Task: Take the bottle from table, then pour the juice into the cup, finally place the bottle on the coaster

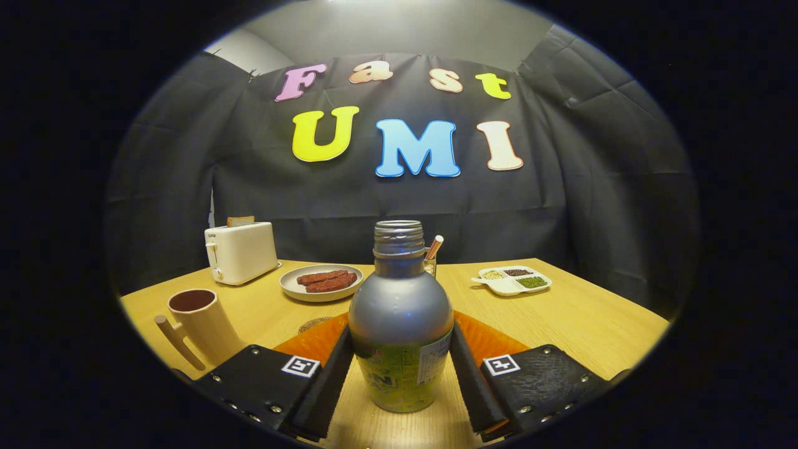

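Wooden table (580, 318) carries an uncapped bottle (400, 330) grasped between the fingers (464, 374), a cup (199, 321) beside.

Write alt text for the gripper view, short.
A silver uncapped bottle stands upright on a wooden table between the gripper fingers, which flank its sides. A handled cup stands beside the left finger; a toaster, a plate of food and a divided dish sit beyond.

Coaster (313, 324) — mostly hidden behind bottle (400, 324).
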`<state>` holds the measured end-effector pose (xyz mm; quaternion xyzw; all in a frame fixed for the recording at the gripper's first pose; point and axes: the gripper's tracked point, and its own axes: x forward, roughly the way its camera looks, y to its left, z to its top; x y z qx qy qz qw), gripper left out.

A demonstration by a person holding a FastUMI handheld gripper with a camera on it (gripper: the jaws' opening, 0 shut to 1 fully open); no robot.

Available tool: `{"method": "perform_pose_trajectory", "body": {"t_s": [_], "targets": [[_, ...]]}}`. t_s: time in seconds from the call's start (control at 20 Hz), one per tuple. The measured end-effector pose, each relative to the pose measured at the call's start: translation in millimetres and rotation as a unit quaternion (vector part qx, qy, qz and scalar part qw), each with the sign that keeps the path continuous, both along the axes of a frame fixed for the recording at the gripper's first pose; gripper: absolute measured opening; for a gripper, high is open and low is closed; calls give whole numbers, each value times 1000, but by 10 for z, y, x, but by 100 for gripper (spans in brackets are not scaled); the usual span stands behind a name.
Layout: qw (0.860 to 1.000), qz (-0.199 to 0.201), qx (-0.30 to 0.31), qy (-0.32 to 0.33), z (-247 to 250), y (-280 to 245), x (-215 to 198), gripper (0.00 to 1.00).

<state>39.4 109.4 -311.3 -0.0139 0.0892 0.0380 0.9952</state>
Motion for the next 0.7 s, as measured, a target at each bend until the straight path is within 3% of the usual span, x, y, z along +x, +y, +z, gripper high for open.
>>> {"method": "perform_pose_trajectory", "body": {"t_s": [0.4, 0.7], "targets": [[995, 25, -93, 7, 343, 148, 83, 76], [980, 67, -187, 10, 520, 462, 166, 77]]}}
